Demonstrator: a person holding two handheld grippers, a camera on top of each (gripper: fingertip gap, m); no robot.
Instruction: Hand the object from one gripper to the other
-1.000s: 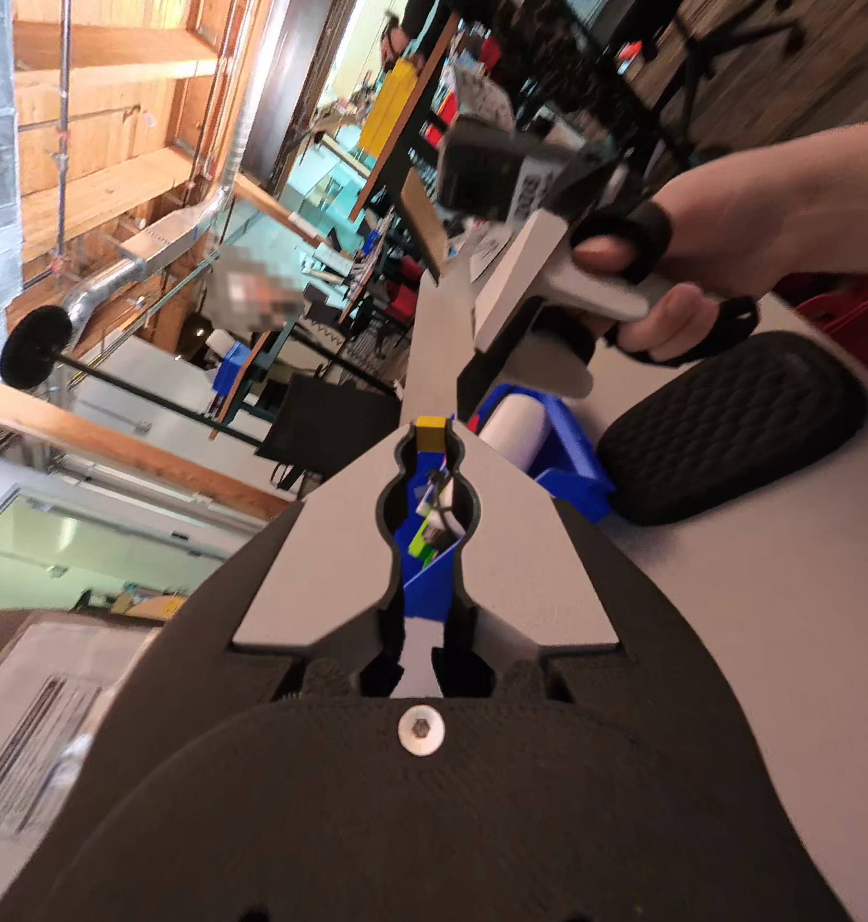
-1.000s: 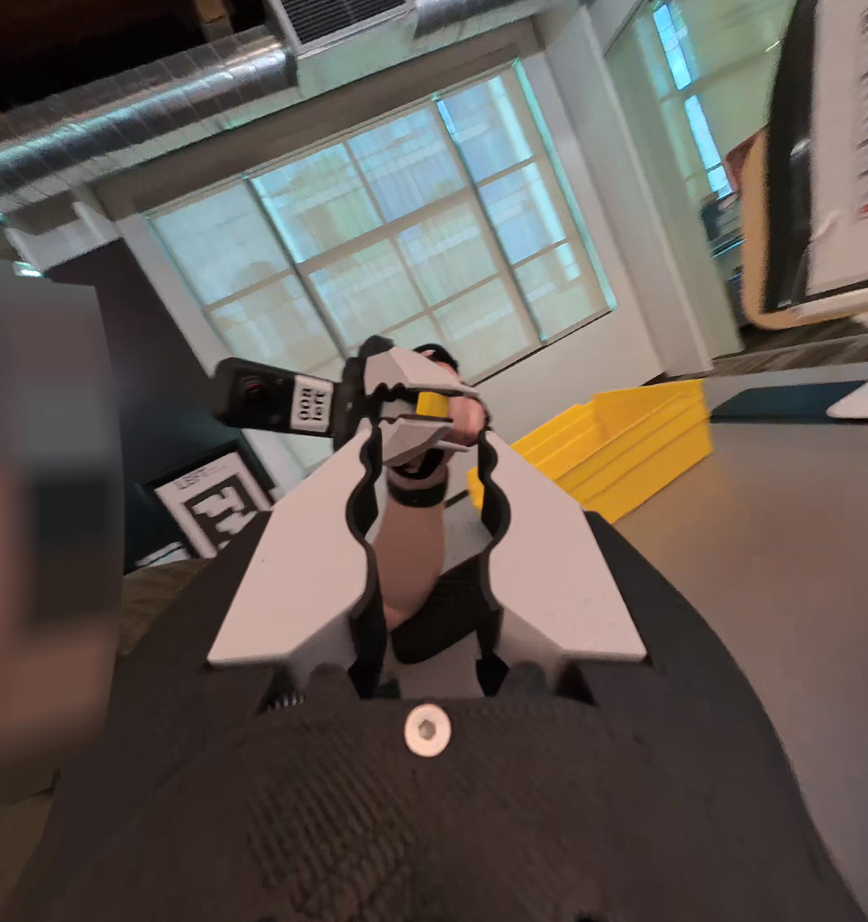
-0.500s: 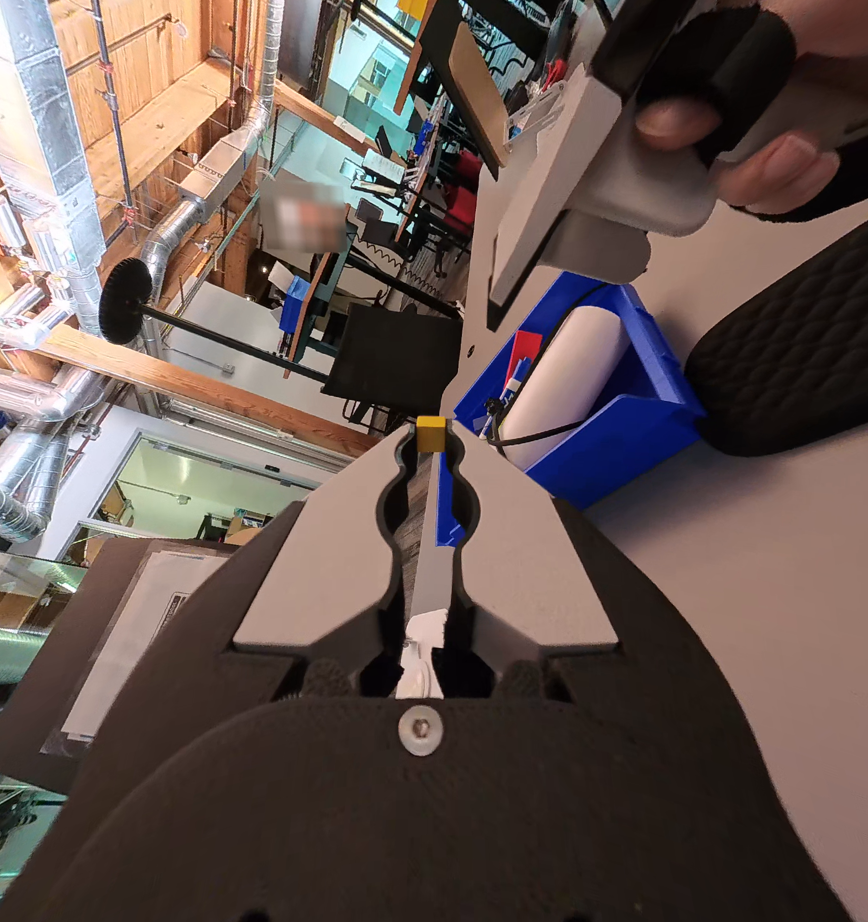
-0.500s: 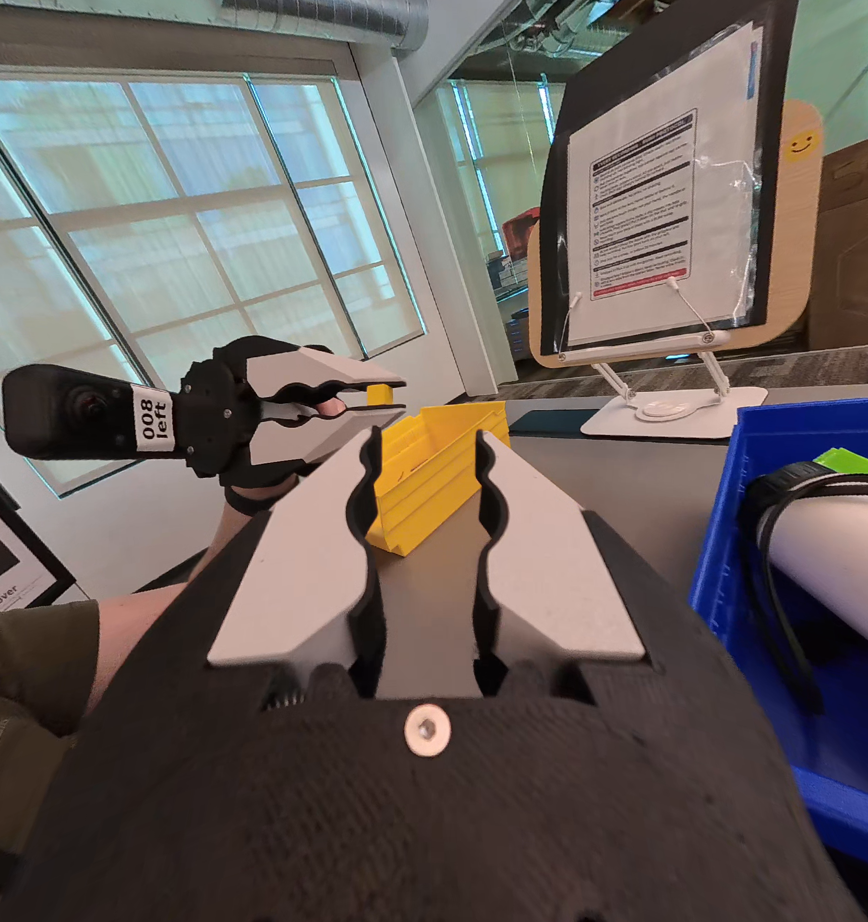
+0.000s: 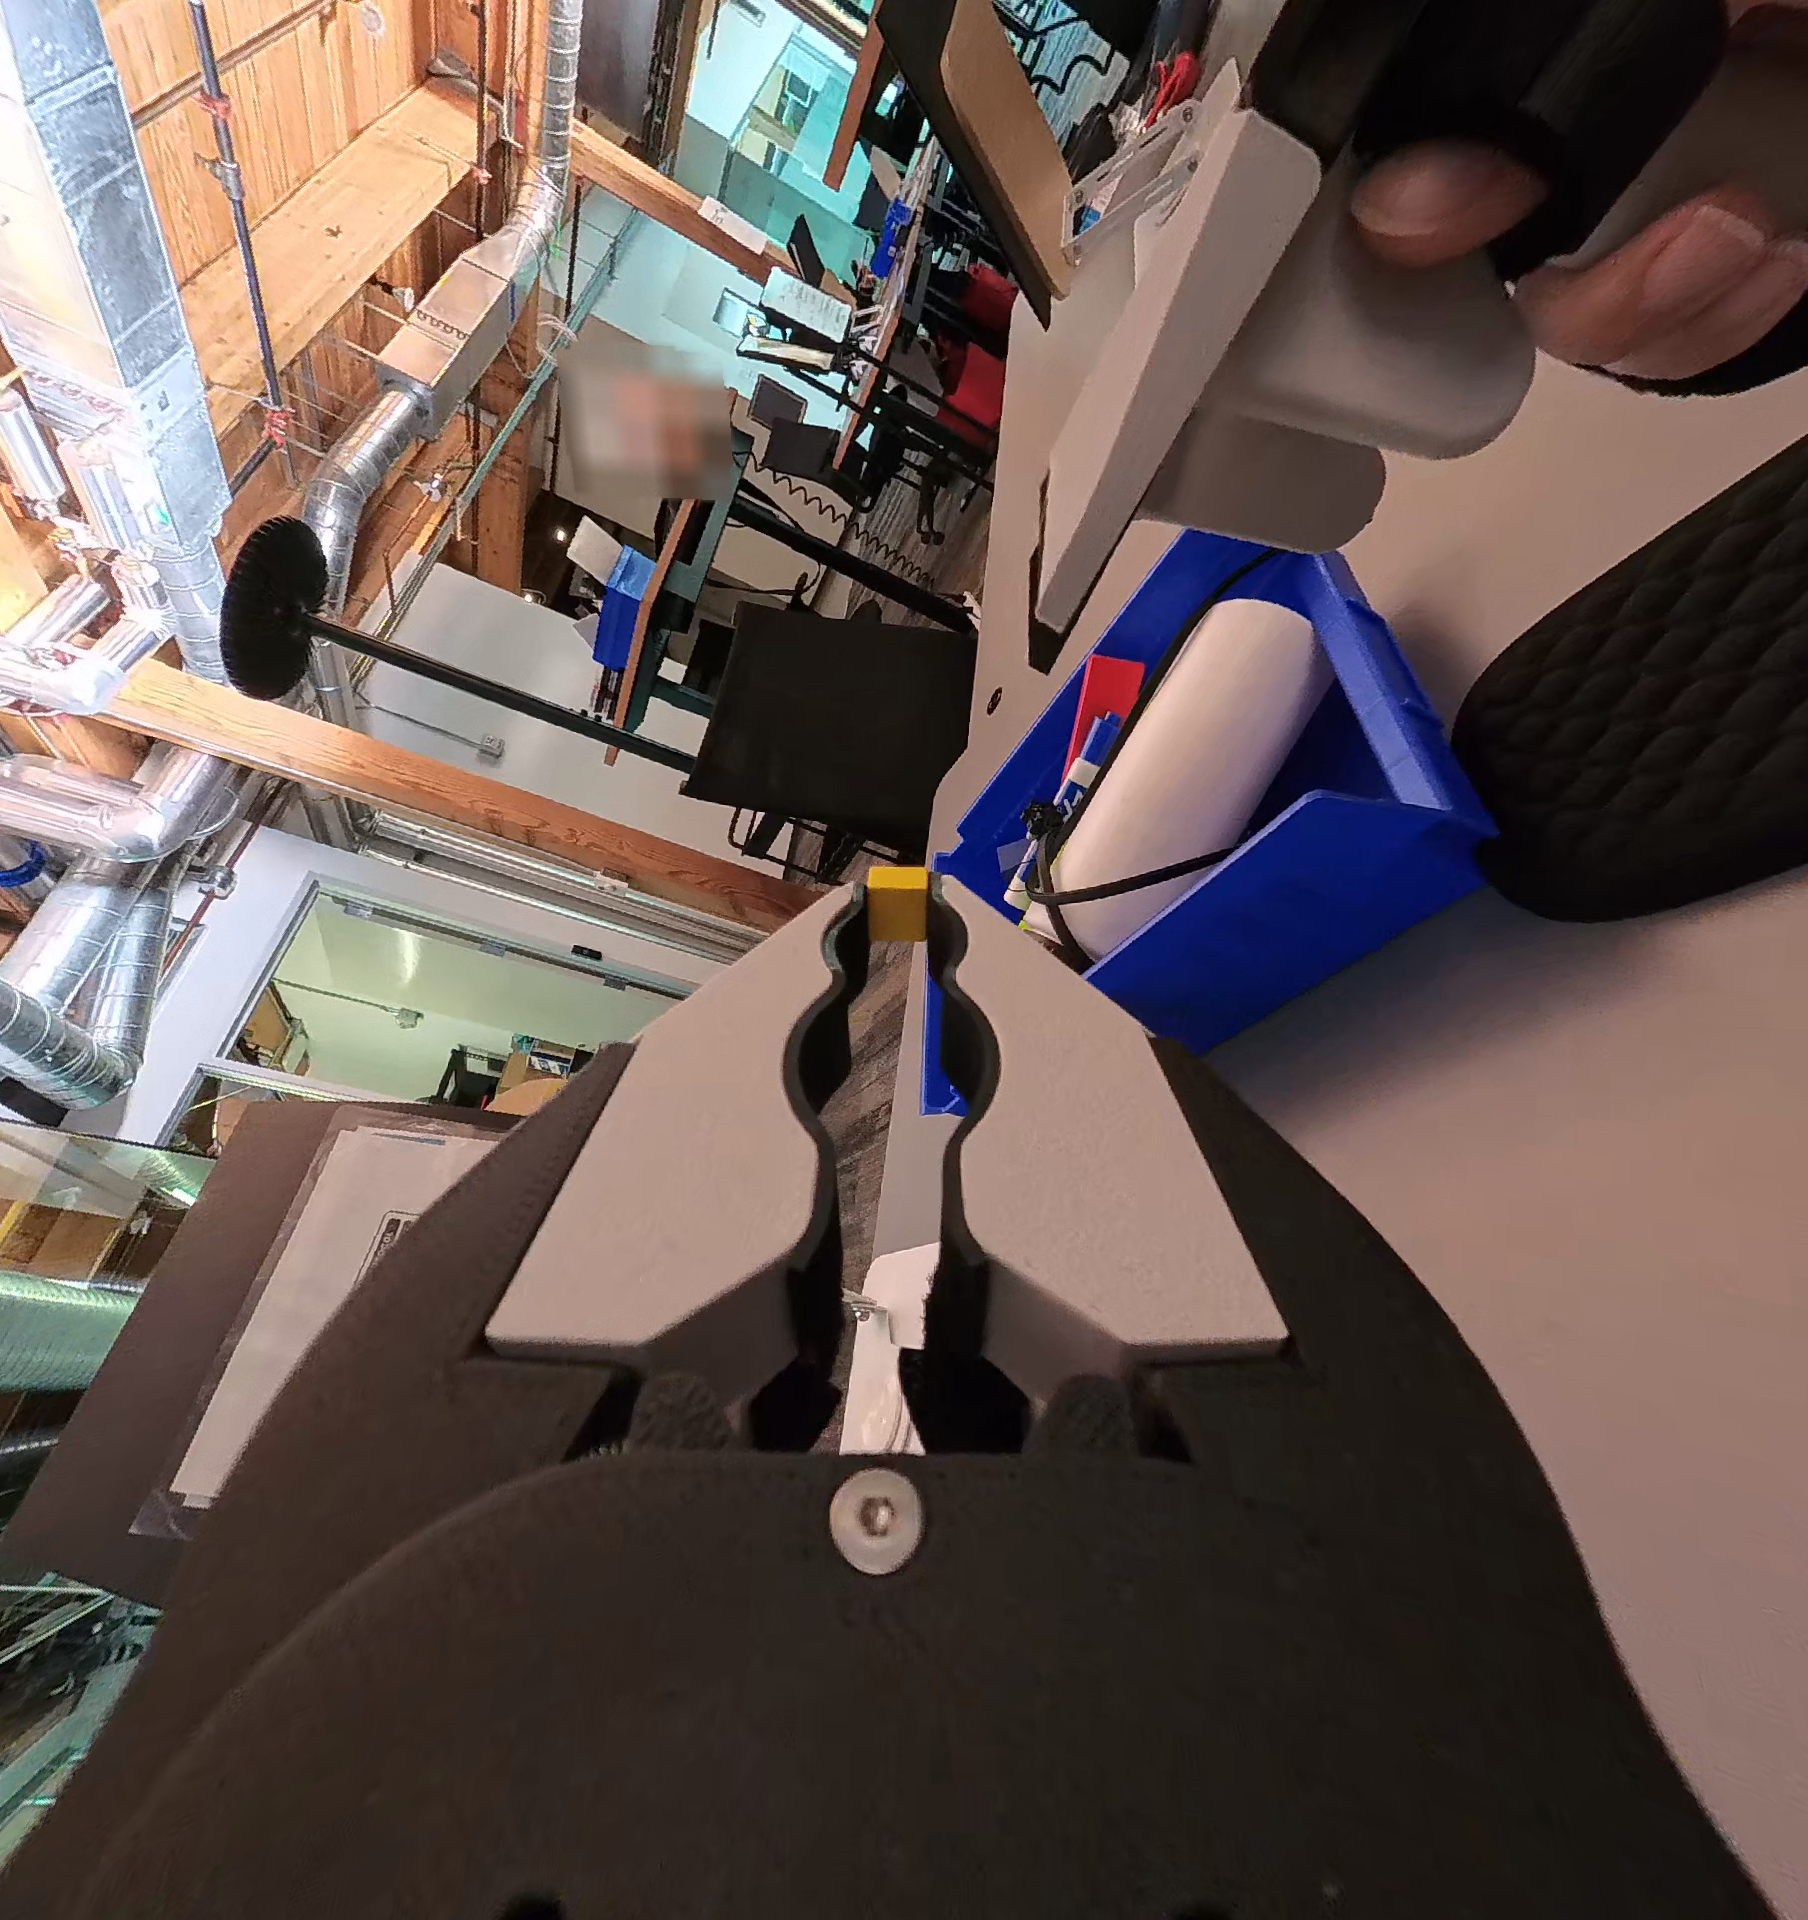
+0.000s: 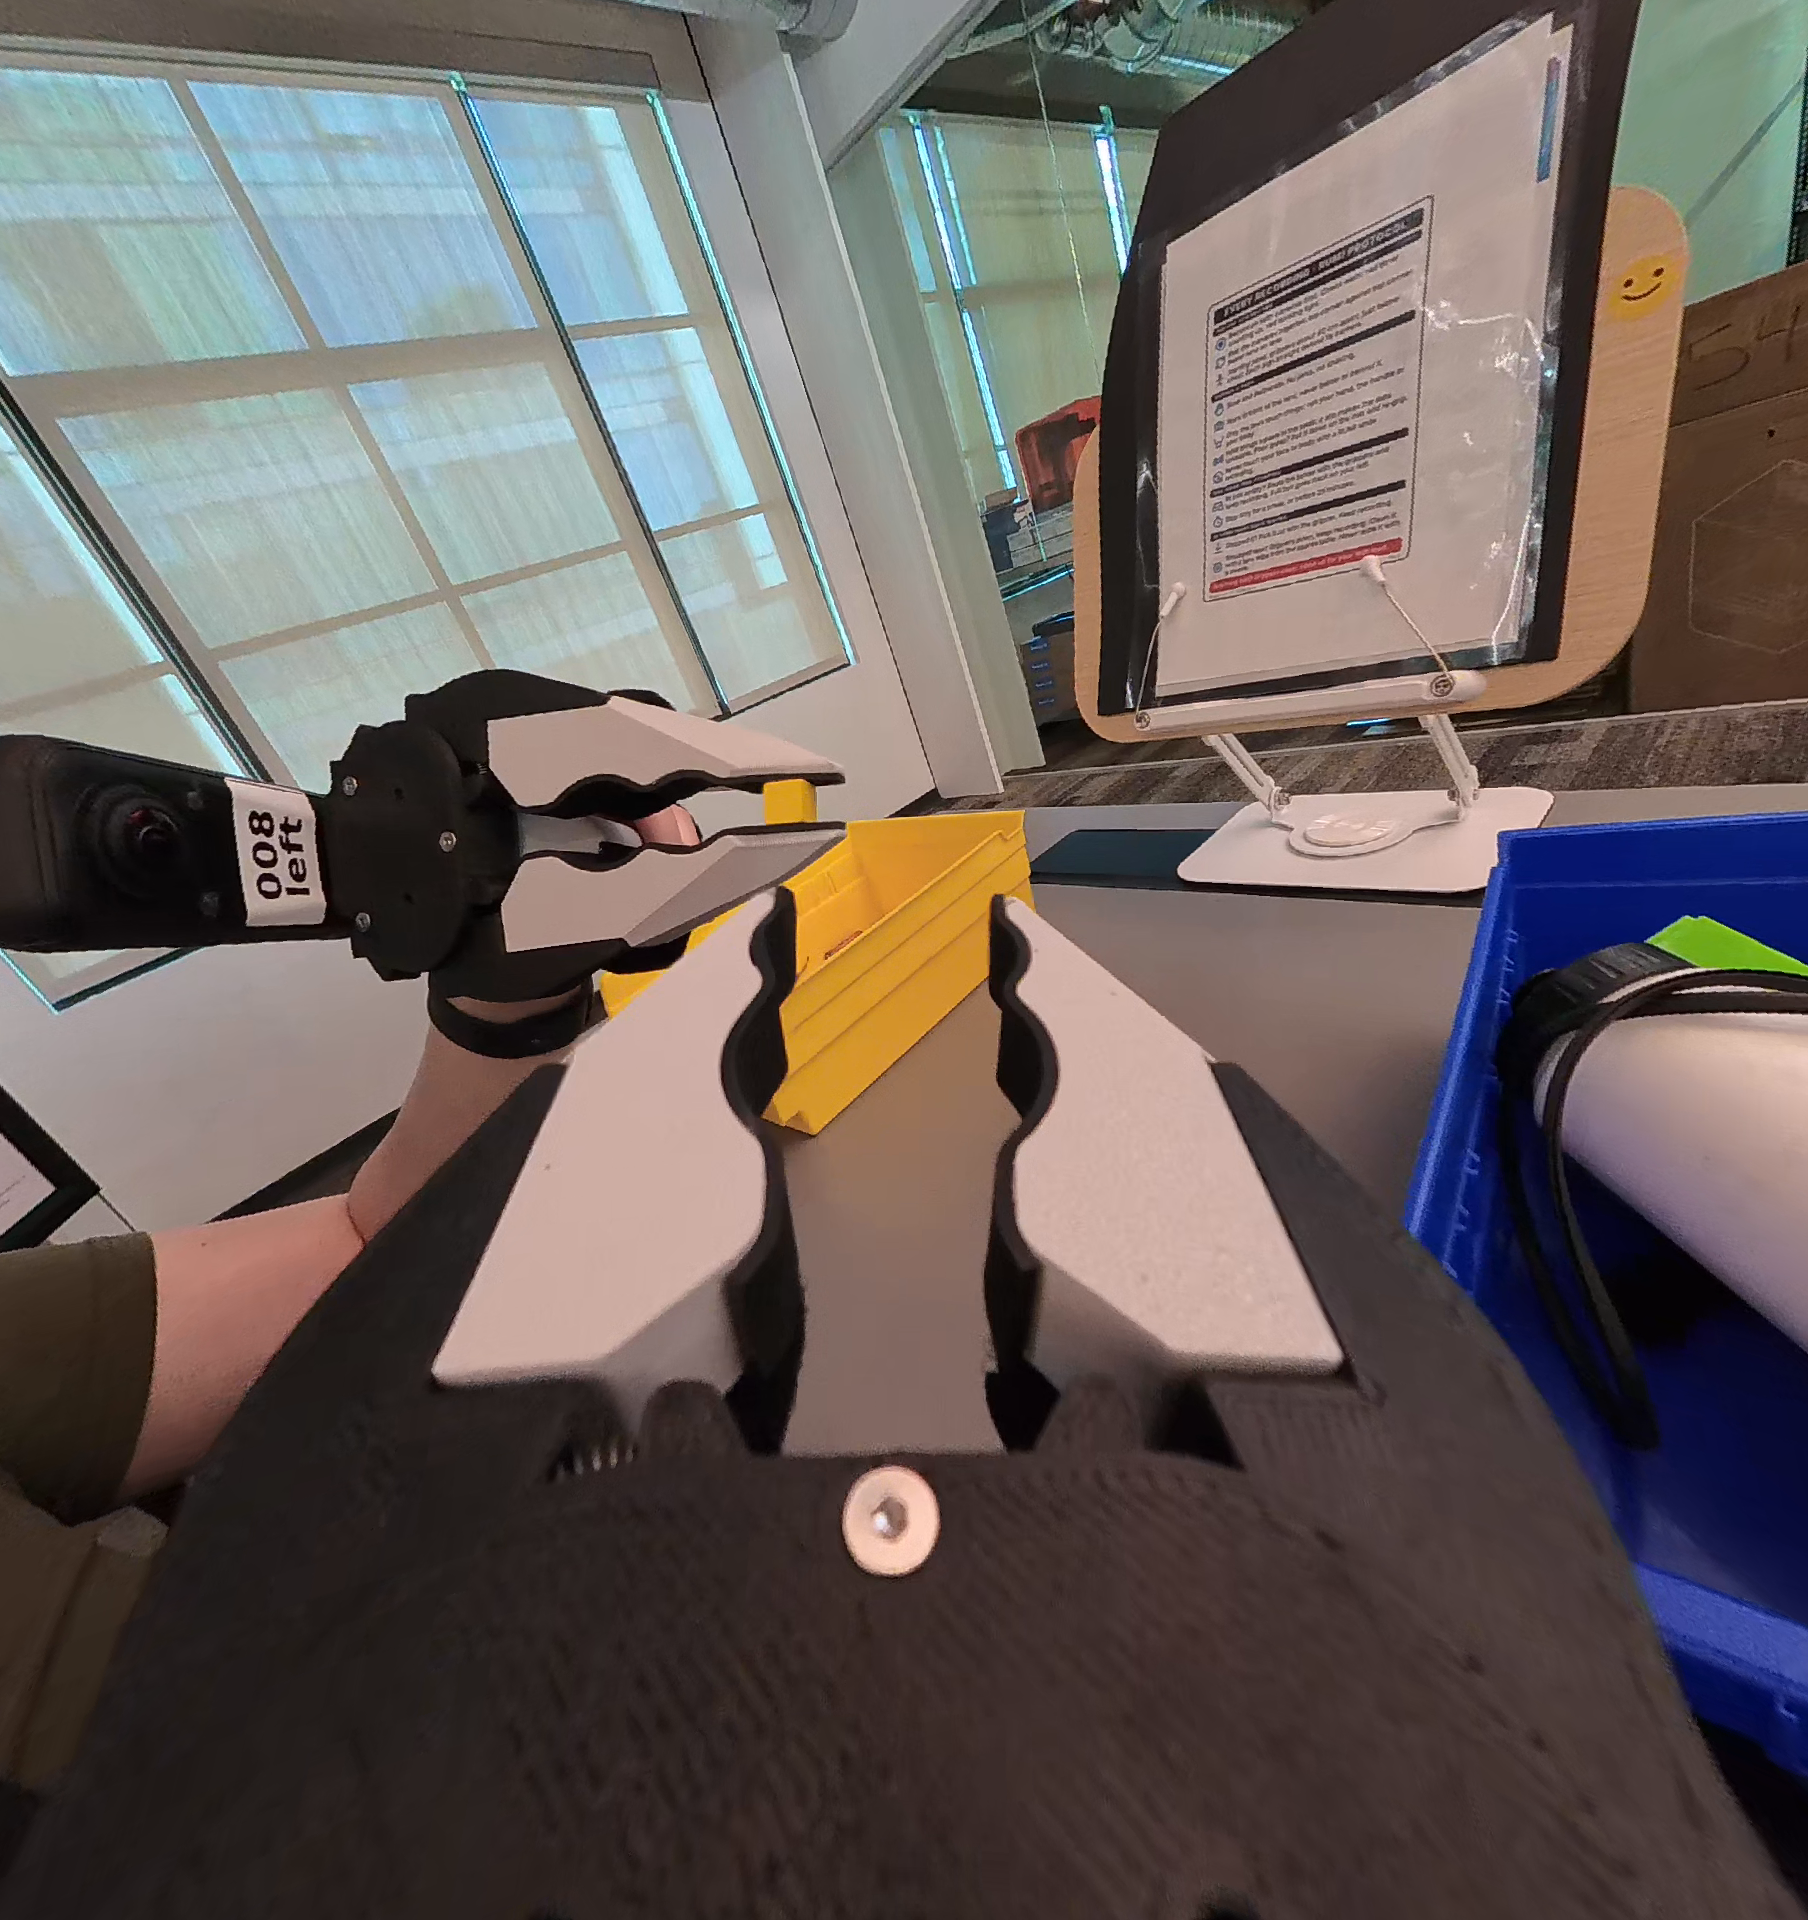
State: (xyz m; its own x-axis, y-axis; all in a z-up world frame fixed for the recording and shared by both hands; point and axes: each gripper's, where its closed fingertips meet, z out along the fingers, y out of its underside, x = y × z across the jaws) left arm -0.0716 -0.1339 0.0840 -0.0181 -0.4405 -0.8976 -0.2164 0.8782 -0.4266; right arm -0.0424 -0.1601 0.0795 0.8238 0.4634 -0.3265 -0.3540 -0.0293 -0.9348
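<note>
The left gripper (image 5: pixel 898 902) still pinches the yellow block (image 5: pixel 897 905). The right gripper (image 6: pixel 887 906), jaws apart and empty, has drawn slightly closer

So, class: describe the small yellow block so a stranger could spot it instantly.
Find the yellow bin on the grey table. Just above it, the left gripper is held in the air, jaws pinching the yellow block at their tips. It is a tiny solid cube, not an open tray.
</note>
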